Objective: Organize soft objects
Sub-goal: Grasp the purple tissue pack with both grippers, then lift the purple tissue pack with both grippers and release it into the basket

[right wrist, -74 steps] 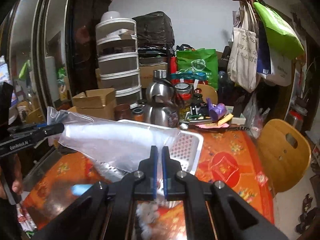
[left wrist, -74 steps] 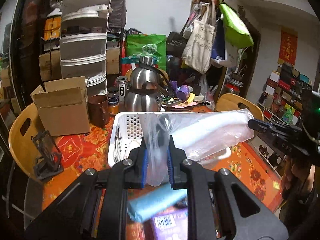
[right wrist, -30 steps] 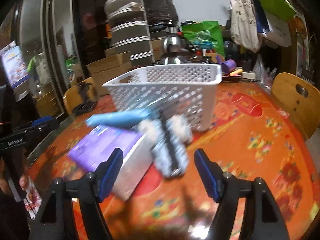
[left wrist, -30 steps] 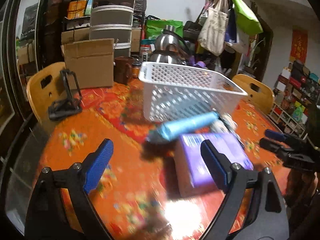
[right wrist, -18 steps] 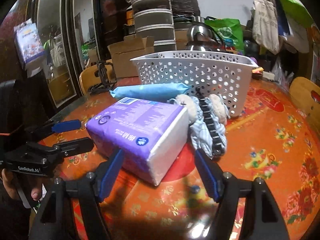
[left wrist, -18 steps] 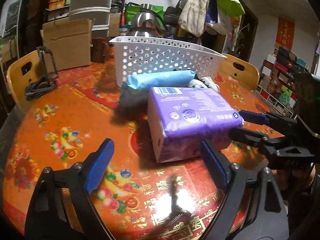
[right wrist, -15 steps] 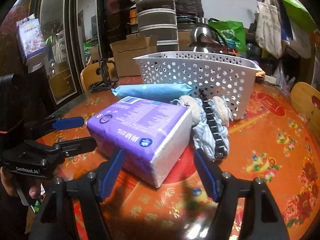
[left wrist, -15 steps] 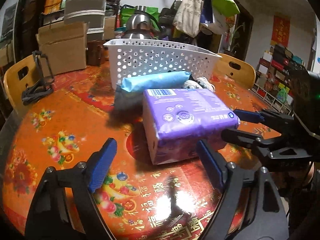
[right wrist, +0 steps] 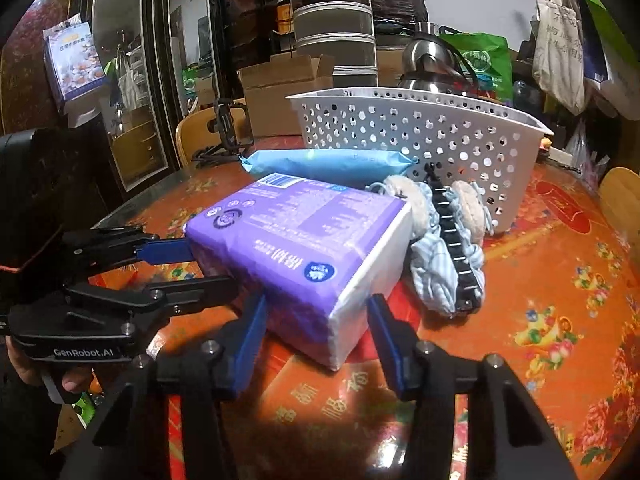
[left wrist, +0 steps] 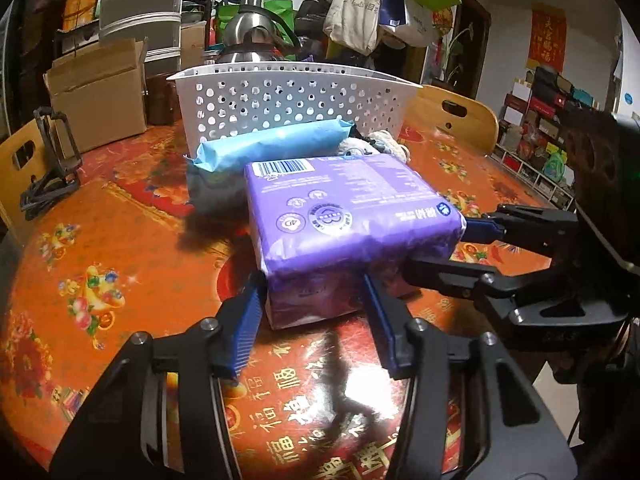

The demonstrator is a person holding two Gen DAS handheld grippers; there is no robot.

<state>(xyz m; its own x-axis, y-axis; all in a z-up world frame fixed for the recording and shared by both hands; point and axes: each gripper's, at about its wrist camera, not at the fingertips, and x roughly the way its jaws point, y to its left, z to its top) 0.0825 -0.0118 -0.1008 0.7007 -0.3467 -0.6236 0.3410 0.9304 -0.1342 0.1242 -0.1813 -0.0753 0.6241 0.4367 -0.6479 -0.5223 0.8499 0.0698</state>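
The purple tissue pack (left wrist: pixel 348 216) lies flat on the orange floral tablecloth (left wrist: pixel 100 264), barcode end toward the white perforated basket (left wrist: pixel 288 100), approx. mid-table. It is flanked at 2 adjacent ends by 2 grippers. The left gripper (left wrist: pixel 314 312) is set astride 1 short end of the pack; its blue pads (left wrist: pixel 246 320) are seen at either side of that end, w/ the jaws just having been closing in on it. Firm pressing by the pads cannot be told, though contact looks made at the lower corners. The right gripper (right wrist: pixel 316 328) is placed likewise on the white-sided end, jaws also just closing w/ the pack between them; its pads (right wrist: pixel 252 328) sit at or just beside the wrapper, and whether the pack is truly squeezed cannot be told.

Behind the pack, a light blue wrapped roll (left wrist: pixel 276 144) is laid crosswise, touching the basket's front wall. Just beside the pack's far corner a blue-striped cloth bundle w/ fluffy cream pads (right wrist: pixel 444 232) and a black toothed strip is heaped, near the basket. The basket stands upright; its inside is not visible from these angles.

Further out: a cardboard box (left wrist: pixel 100 96), a steel kettle (left wrist: pixel 252 28), stacked round containers (right wrist: pixel 332 20), a black phone stand (left wrist: pixel 52 160), wooden chair backs (left wrist: pixel 456 120), hanging tote bags (left wrist: pixel 356 4). Fingers of a hand (right wrist: pixel 68 384) are seen under the left gripper's body in the right wrist view.
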